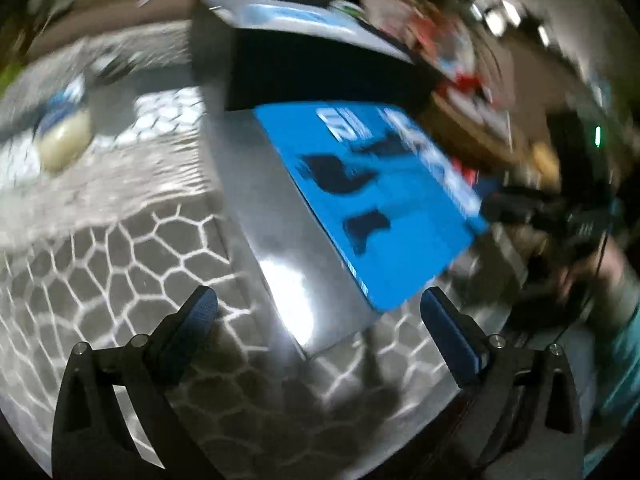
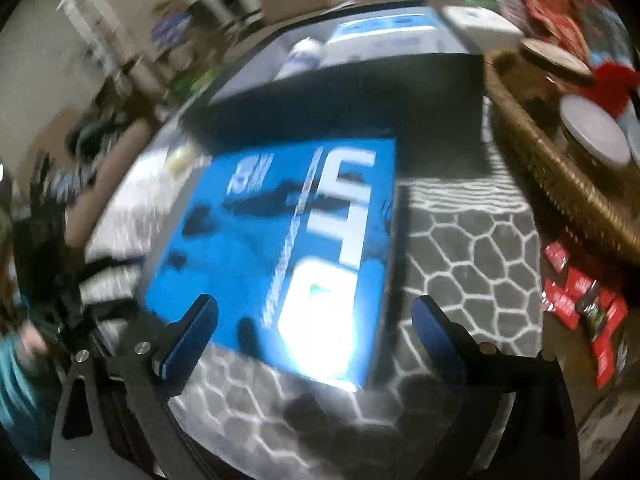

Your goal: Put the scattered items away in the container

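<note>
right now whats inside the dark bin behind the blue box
The dark bin holds a white and light-blue package and a pale bottle-like item. Its front wall hides anything lower down.

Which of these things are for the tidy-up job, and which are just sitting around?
For the job:
- blue box, lying flat on the patterned cloth
- dark container behind it, already holding a few things
- small cream-coloured item on the cloth
- left gripper and right gripper, both open

Just lying about:
- wicker basket
- red packets
</note>
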Motion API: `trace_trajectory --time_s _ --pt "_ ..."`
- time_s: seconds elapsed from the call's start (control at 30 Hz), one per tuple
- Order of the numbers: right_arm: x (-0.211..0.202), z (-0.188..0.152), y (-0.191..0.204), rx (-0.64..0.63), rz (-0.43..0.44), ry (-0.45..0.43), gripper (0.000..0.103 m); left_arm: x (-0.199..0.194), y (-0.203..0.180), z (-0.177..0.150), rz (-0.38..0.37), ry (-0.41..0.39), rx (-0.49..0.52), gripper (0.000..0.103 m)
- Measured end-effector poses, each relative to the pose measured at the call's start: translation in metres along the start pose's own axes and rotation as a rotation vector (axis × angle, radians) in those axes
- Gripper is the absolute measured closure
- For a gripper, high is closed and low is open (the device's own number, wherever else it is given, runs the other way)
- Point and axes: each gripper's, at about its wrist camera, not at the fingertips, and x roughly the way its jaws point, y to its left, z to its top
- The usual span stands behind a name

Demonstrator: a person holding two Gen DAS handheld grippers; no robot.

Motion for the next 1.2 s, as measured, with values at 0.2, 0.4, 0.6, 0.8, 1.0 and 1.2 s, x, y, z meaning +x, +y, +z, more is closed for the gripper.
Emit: trace_trajectory --time_s 0.2,0.4,0.6,0.8,1.0,1.2 --pt "0.015 -0.012 0.003 -0.099 -0.021 0.007 0.001 0.028 -0.009 -0.005 0.048 0.043 0.083 0.001" --pt "0.026 -0.011 0.033 -0.225 -0.068 -0.03 0.002 0.036 -0.012 -0.003 0.042 -0.001 0.057 0.001" --pt "0.032 -0.013 0.044 -0.272 -0.137 -0.029 0.004 0.032 -0.004 -0.004 0.024 -0.014 0.011 0.001" --pt "0.028 -0.02 0.06 -0.279 -0.138 -0.055 0.006 0.017 -0.001 -0.01 0.034 -0.028 -0.007 0.001" --pt "0.028 -0.031 0.079 -0.279 -0.118 -0.051 0.006 0.005 0.002 -0.032 0.058 -0.01 -0.025 0.001" --pt "0.027 -0.042 0.092 -0.279 -0.099 -0.056 0.006 -0.007 0.003 -0.048 0.061 -0.012 -0.039 0.001"
